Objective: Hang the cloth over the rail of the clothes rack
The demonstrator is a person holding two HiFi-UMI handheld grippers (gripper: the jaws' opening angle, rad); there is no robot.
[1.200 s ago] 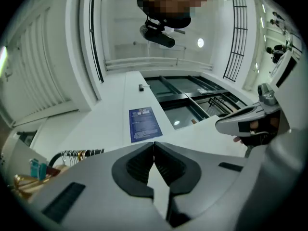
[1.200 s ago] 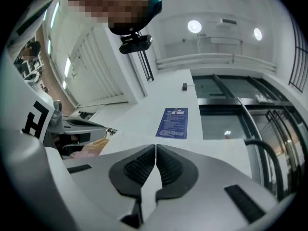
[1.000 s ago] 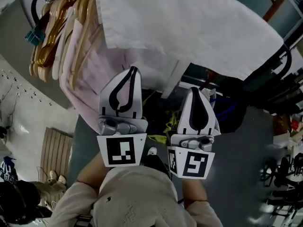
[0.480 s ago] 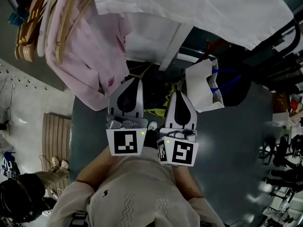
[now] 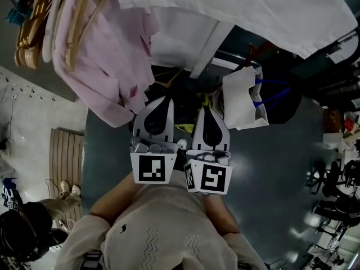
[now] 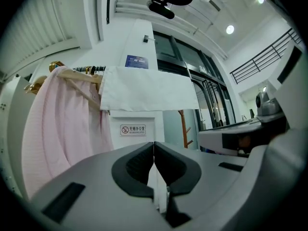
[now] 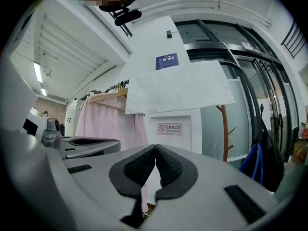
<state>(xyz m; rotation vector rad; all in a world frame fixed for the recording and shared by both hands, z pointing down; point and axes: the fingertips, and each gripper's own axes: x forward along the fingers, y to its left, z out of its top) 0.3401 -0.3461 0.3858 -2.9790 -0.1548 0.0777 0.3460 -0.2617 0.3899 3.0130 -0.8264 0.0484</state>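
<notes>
A white cloth [image 5: 236, 4] hangs draped over the rail of the clothes rack, spread flat; it also shows as a white sheet [image 6: 149, 89] in the left gripper view and as a white sheet [image 7: 178, 88] in the right gripper view. Both grippers are held low, close to the person's chest, well below and clear of the cloth. My left gripper [image 5: 159, 100] is shut with nothing between its pads, jaws touching [image 6: 154, 144]. My right gripper [image 5: 206, 110] is shut and empty too, pads pressed together [image 7: 155, 147].
Pink garments [image 5: 107, 61] on wooden hangers [image 5: 39, 21] hang left of the cloth on the same rack. A white bag [image 5: 242, 97] with a blue strap sits on the dark floor to the right. A white pillar [image 6: 139, 124] with a no-smoking sign stands behind the rack.
Both grippers have dropped down and drawn back toward the person's body, away from the hanging cloth. They stay shut and empty. The cloth stays on the rail.
</notes>
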